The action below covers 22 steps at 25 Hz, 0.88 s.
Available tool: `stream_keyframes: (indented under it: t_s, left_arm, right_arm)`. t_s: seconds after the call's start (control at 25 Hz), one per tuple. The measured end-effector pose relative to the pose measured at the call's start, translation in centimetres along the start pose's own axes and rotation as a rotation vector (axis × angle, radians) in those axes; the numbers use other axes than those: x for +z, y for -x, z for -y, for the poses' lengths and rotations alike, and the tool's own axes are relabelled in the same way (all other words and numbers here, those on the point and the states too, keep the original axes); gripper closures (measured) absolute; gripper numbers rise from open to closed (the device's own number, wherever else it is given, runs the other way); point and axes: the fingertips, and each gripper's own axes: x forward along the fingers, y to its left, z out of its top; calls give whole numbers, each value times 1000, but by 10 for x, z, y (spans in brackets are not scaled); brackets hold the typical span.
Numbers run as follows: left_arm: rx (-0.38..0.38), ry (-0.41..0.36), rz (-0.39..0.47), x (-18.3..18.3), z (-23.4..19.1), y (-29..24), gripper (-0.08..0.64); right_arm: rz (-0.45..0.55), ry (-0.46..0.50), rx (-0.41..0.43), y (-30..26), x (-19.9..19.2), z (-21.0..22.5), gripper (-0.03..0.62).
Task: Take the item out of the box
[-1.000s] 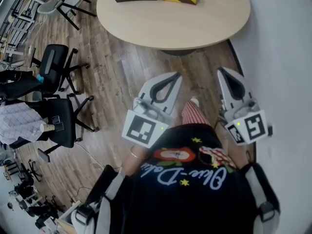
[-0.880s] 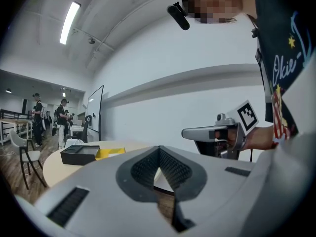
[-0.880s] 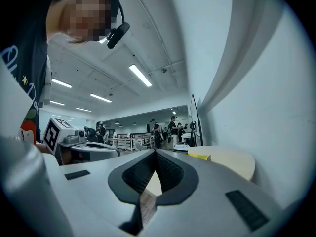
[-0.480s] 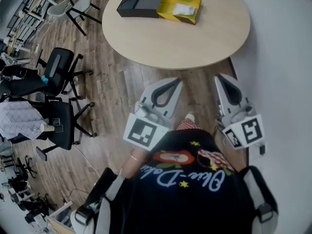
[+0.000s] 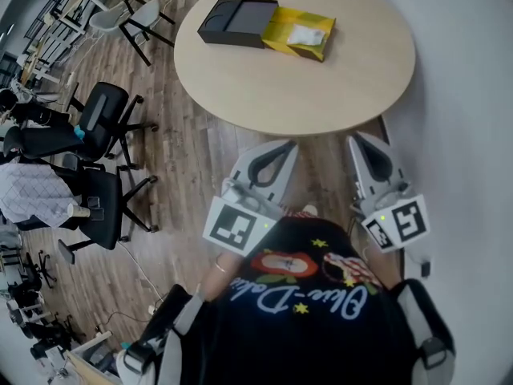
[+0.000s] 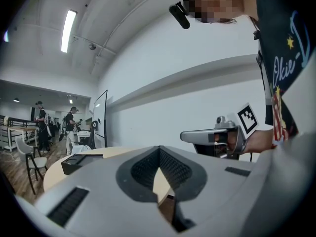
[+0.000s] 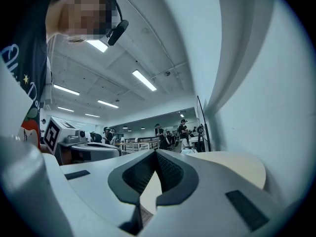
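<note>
Left gripper [image 5: 287,144] and right gripper [image 5: 358,139]: jaws together, empty, short of the table [image 5: 321,87]. Box [image 5: 232,21] on the table's far side, yellow item [image 5: 300,34] touching it, maybe half out. I'd open both, pin the box, pull the item.

My pale grey plastic left gripper [image 5: 284,147] and right gripper [image 5: 361,140] carry black-and-white square markers [image 5: 236,225], the round table top [image 5: 321,95] is light beige, the flat rectangular box [image 5: 232,21] matt black, the crinkled packet [image 5: 303,32] yellow with a white patch, and the plank floor [image 5: 192,143] streaky brown.
</note>
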Motion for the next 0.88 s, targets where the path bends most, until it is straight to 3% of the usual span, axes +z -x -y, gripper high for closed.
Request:
stream_keyframes:
  t_s: [0.4, 0.88]
  left_arm:
    - [2, 15, 16, -1, -31, -28, 574]
    - [-2, 12, 103, 17, -109, -91, 574]
  right_arm:
    - [-11, 37, 7, -36, 2, 27, 598]
    - [-10, 105, 13, -115, 19, 70, 598]
